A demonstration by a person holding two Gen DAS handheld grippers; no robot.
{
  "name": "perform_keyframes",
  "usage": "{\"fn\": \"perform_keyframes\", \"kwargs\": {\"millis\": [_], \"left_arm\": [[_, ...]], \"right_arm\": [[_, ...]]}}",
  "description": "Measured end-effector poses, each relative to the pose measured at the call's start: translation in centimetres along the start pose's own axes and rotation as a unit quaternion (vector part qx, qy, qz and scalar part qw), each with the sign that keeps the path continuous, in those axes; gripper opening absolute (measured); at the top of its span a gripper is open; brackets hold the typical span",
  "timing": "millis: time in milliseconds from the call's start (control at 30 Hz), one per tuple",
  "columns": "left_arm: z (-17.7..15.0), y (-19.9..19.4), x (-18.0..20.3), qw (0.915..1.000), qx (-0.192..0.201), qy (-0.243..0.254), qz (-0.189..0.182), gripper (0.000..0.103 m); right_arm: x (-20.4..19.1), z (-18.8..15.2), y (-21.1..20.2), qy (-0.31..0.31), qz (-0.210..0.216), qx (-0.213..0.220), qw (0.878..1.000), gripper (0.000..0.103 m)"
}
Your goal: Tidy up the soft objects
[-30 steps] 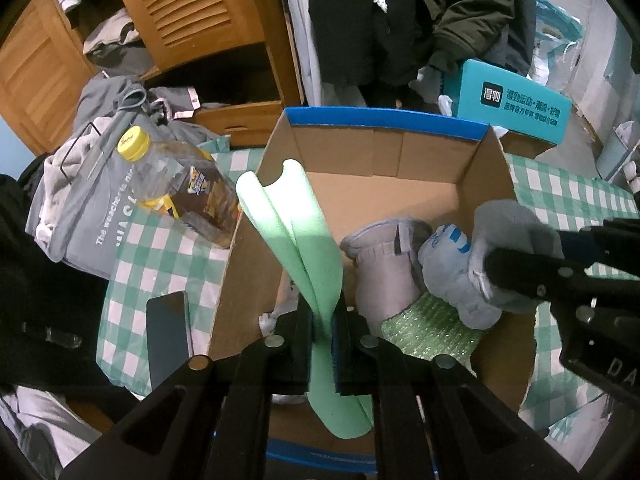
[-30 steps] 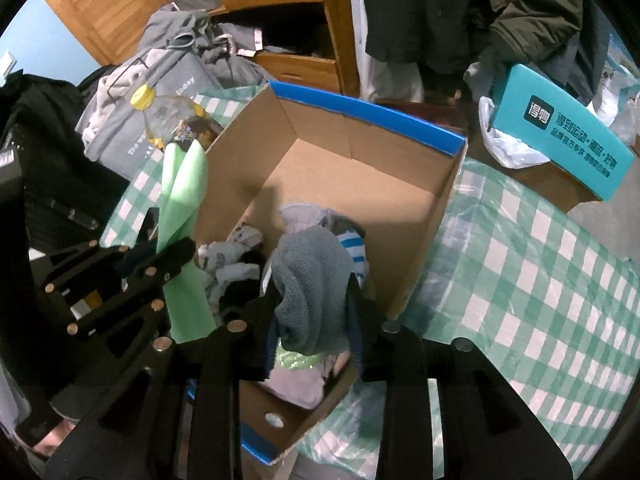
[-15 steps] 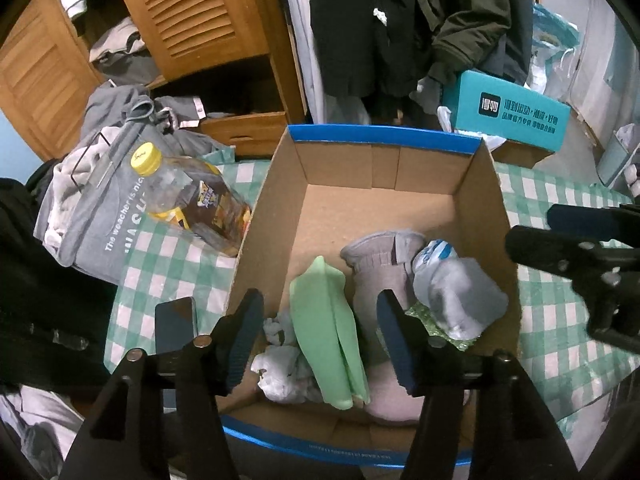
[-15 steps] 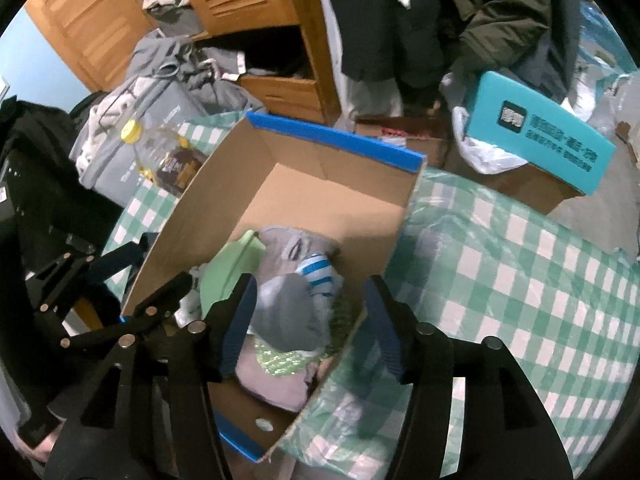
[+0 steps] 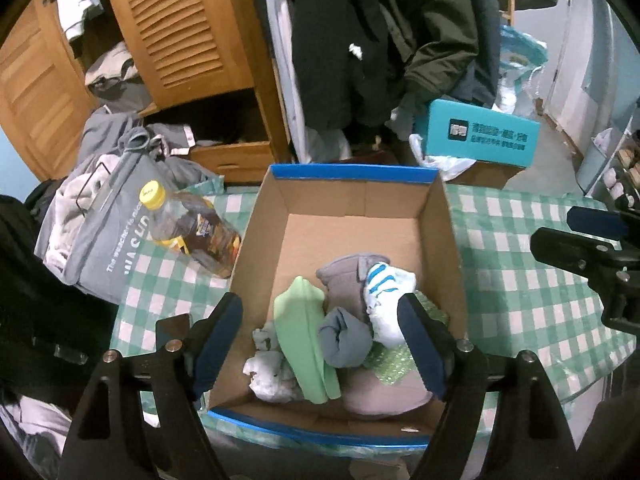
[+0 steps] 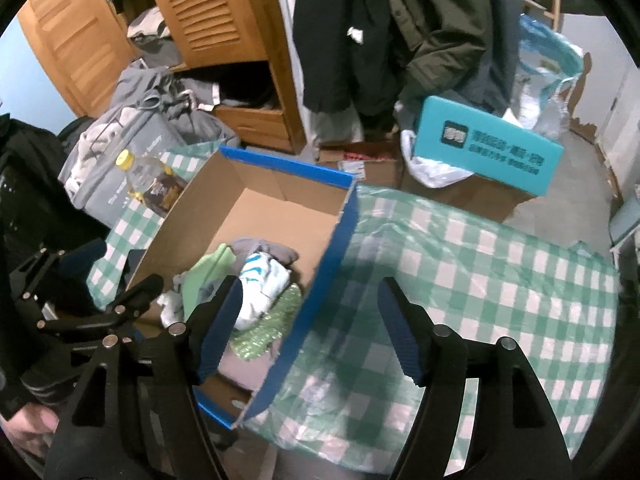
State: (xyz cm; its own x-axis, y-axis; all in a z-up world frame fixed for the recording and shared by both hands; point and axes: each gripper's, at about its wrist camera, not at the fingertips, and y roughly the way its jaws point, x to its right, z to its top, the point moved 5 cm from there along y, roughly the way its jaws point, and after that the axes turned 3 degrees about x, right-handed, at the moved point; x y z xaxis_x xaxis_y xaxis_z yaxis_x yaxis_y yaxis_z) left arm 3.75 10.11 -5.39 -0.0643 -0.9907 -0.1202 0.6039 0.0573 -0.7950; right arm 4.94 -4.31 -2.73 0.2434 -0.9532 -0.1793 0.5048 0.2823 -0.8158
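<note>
An open cardboard box [image 5: 352, 236] with blue-taped edges stands on the green checked tablecloth; it also shows in the right wrist view [image 6: 272, 208]. Inside lie a light green cloth [image 5: 306, 344], a rolled grey sock [image 5: 346, 342], a white and blue striped sock [image 5: 384, 292], a grey mitten [image 5: 346, 276] and a green sparkly piece [image 5: 390, 364]. My left gripper [image 5: 320, 344] is open and empty above the box's near end. My right gripper [image 6: 310, 330] is open and empty over the box's right wall.
A plastic bottle [image 5: 188, 232] with a yellow cap lies left of the box by a grey bag [image 5: 108, 224]. A dark phone [image 5: 172, 326] lies at the left. A teal box [image 5: 478, 138] sits behind. A wooden wardrobe [image 5: 176, 32] and hanging coats [image 5: 384, 40] stand at the back.
Both grippers opened and pulled back. The left let go of the green cloth and the right let go of the grey sock; both now lie in the box.
</note>
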Motion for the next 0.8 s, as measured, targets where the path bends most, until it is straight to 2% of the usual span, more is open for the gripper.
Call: {"fn": "perform_keyframes", "kwargs": {"millis": [100,300,433,567,800], "left_arm": [[0.2,-0.8,0.6,0.9999,0.009,0.005,-0.001,0.09],[0.1,-2.0,1.9,0.9997,0.015,0.018,-0.003,0.093],[0.3,-3.1,2.4,0.9995,0.025,0.021,-0.002,0.102],[0.5,-3.9,3.1,0.9991,0.034,0.027,0.001,0.102],[0.3,-3.4,4.3,0.999,0.019,0.04,0.0,0.102]], "right_arm": [[0.7,-0.5,-1.3,0.0,-0.009,0.008,1.0,0.071],[1.6,-1.0,-3.8,-0.008,-0.028,0.029,0.999,0.071],[1.8,-1.3,-4.9,-0.012,-0.027,0.041,0.999,0.072],[2.2,-1.6,-5.7,-0.015,-0.03,0.05,0.998,0.072],[3.8,-2.0,-5.6,-0.004,-0.034,0.051,0.998,0.072]]}}
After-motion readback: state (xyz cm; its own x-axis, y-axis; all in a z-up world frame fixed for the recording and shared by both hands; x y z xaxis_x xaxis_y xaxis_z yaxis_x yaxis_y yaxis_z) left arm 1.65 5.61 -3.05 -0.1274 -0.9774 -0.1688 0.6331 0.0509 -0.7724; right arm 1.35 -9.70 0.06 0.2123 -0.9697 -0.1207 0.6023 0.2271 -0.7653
